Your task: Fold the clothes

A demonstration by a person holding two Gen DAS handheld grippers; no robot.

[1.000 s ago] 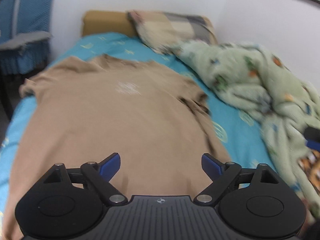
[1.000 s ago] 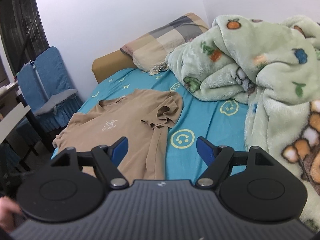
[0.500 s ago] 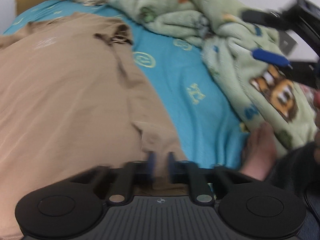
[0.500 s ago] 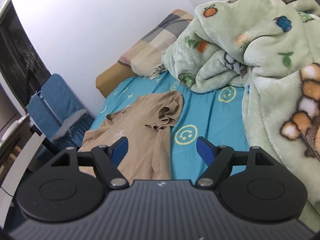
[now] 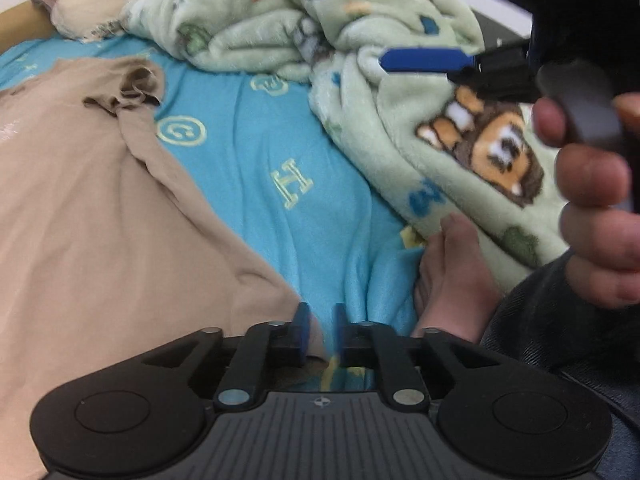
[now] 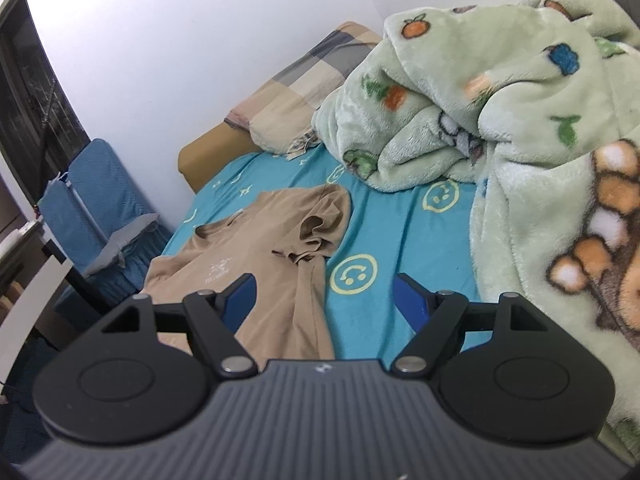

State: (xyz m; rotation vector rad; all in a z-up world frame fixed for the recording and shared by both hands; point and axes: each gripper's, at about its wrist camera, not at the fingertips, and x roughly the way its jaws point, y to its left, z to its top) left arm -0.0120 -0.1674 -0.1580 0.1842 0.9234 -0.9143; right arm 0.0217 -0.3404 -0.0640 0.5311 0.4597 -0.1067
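Left wrist view: my left gripper (image 5: 319, 326) pinches the tan shirt (image 5: 100, 208) at its near corner on the blue sheet (image 5: 280, 152) — my right gripper (image 6: 324, 300) hangs spread wide, above the shirt's edge, touching nothing.

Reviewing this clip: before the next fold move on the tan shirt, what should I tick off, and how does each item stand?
1. Left gripper at the tan shirt's bottom corner: ok.
2. Corner actually pinched: cannot tell; the jaws are nearly together, with a slit showing and blur.
3. Right gripper free to take a second hold: ok, jaws wide, nothing in them.
4. Shirt lying flat: not ok, the sleeve is bunched.
5. Green blanket apart from the shirt: ok, blue sheet shows between.
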